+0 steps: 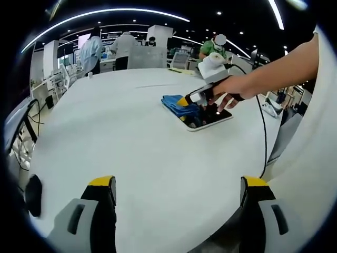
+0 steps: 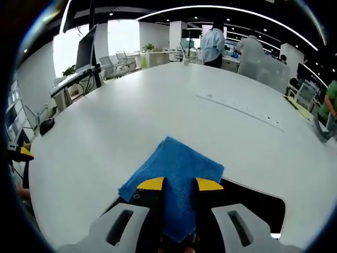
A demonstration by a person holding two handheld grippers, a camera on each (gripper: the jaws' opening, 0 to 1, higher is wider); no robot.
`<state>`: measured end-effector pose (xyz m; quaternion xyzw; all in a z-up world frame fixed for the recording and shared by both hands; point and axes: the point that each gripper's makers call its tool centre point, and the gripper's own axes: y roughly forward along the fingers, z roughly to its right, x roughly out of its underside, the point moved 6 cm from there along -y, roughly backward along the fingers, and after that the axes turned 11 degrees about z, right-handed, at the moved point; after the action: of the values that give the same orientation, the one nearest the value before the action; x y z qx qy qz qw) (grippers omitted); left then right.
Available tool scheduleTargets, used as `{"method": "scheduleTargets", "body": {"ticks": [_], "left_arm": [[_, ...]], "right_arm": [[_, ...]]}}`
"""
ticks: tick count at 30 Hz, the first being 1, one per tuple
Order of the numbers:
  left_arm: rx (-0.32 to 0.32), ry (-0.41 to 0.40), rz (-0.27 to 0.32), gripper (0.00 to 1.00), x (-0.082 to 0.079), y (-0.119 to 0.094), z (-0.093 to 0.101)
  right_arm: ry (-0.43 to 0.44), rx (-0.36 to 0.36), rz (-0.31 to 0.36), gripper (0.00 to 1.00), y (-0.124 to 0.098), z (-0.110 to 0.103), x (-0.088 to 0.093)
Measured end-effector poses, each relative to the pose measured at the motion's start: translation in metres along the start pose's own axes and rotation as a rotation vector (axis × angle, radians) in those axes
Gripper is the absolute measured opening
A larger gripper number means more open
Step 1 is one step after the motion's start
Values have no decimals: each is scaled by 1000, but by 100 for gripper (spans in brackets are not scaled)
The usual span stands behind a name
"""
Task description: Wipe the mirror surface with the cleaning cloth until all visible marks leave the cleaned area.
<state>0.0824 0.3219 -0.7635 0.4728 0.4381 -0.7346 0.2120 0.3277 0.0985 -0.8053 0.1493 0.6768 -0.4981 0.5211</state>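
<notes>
A small flat mirror (image 1: 208, 119) with a white rim and dark face lies on the white table (image 1: 126, 121). A blue cleaning cloth (image 1: 176, 104) lies partly on the mirror, partly on the table. In the left gripper view my right gripper (image 1: 185, 102), held by a hand, is down on the cloth at the mirror's far end. In the right gripper view my right gripper (image 2: 179, 185) is shut on the blue cloth (image 2: 176, 171), which drapes over the mirror (image 2: 253, 203). My left gripper (image 1: 179, 184) stands open above the table's near side, well short of the mirror, with nothing between its jaws.
The round white table (image 2: 158, 105) is wide and bare around the mirror. A black cable (image 1: 261, 132) runs down from the right gripper past the table's right edge. Desks, chairs, monitors and several people stand in the office beyond the far edge.
</notes>
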Motion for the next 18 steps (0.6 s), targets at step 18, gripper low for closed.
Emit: {"method": "scheduleTargets", "body": {"ticks": [18], "left_arm": [[5,17,7,99,-9,10,-1]], "right_arm": [[4,5,1,19,-3,13,2]]}}
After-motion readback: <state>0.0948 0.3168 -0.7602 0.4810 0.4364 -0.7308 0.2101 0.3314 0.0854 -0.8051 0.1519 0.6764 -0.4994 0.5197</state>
